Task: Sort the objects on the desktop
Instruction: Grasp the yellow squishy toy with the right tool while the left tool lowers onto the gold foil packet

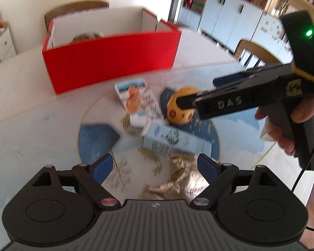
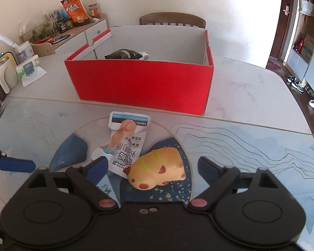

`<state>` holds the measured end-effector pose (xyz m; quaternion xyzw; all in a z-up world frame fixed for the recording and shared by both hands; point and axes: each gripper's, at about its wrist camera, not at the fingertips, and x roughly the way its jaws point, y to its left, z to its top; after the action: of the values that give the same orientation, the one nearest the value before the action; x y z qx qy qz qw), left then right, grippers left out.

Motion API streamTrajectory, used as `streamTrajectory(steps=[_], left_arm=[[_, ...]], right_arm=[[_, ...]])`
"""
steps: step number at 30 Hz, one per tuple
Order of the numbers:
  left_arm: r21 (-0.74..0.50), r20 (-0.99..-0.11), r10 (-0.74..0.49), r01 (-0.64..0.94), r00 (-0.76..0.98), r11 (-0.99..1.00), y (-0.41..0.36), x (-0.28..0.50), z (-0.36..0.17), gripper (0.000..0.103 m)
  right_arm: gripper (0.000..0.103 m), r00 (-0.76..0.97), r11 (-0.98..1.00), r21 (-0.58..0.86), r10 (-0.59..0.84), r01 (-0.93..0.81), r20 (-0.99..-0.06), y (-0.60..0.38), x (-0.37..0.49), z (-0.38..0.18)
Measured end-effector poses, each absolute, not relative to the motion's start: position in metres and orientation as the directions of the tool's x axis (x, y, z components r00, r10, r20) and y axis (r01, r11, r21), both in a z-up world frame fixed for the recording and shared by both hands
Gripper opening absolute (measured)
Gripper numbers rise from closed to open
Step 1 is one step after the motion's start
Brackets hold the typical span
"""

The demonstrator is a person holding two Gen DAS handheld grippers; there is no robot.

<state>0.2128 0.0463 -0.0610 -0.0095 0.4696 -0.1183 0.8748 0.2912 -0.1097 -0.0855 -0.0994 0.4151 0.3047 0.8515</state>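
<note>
Box: bright red outside, plain white inside.
Soft toy: yellow-orange with dark red spots and pale green stripes.
Sachet: white with black lettering, a blue band at the top and an orange picture.
Carton: pale blue with dark print.
Table mat: pale blue with thin dark wavy lines and deep blue patches.
Gripper fingers: black with blue pads.

Blur and hidden parts

Left wrist view smears the pale blue carton; the red box wall hides most of the dark packet.
</note>
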Motion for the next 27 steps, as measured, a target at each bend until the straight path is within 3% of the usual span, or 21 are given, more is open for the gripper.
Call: streamTrajectory(steps=[1,4,12,27], left_arm=[[-0.127,-0.83,-0.216,0.201,0.515,0.971,0.045,0.213,-0.064,0.089],[-0.164,-0.822,-0.258,0.222,0.508,0.961,0.045,0.209,-0.068,0.103],[-0.184,-0.82,-0.3,0.272,0.487,0.944,0.034,0.203,-0.08,0.103],[-0.077,-0.79,-0.286,0.375,0.543,0.924,0.011,0.194,-0.096,0.103]], right_arm=[[0.093,0.466,0.794,0.083,0.434,-0.602,-0.771,-0.11,0.291,-0.087],[0.093,0.459,0.792,0.079,0.429,-0.606,-0.778,-0.109,0.292,-0.091],[0.093,0.445,0.791,0.068,0.411,-0.608,-0.796,-0.105,0.295,-0.102],[0.093,0.435,0.799,0.061,0.388,-0.599,-0.812,-0.098,0.304,-0.119]])
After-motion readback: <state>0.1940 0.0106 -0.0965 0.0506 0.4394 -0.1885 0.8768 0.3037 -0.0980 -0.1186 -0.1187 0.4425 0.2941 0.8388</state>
